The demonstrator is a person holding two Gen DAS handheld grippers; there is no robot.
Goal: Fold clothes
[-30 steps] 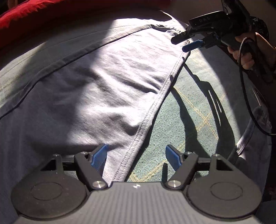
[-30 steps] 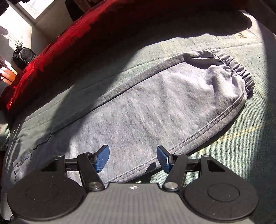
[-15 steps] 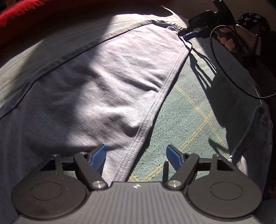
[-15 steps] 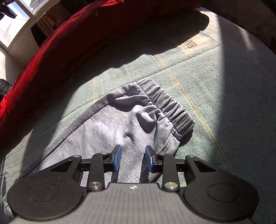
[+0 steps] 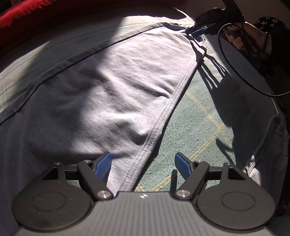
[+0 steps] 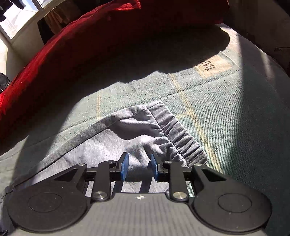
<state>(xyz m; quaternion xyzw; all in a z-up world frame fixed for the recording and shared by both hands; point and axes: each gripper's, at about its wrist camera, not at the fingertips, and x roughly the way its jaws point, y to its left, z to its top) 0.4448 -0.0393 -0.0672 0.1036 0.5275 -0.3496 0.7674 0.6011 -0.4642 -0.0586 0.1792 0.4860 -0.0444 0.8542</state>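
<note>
A green woven blanket with thin yellow check lines covers the surface, lit by hard sunlight and crossed by deep shadow; a tan label with dark lettering is sewn near its far edge. Behind it lies a red blanket, and a bright window shows at the upper left of the right wrist view. Grey sweatpants lie spread flat on the green blanket, 1 leg running away to its elastic cuff. The left gripper stands wide open and holds nothing, hanging over the stitched side seam, 1 blue pad above the fabric and the other above bare blanket. The right gripper is narrowed to a small gap, with a bunched ridge of the grey leg just short of the cuff rising between its pads; whether the pads actually press the fabric cannot be told. In the left wrist view that gripper sits at the cuff end, carried by a hand with a black cable looping below. The waistband end of the sweatpants is cut off at the frame edge, and a grey fold at the right edge is too shadowed to identify.
</note>
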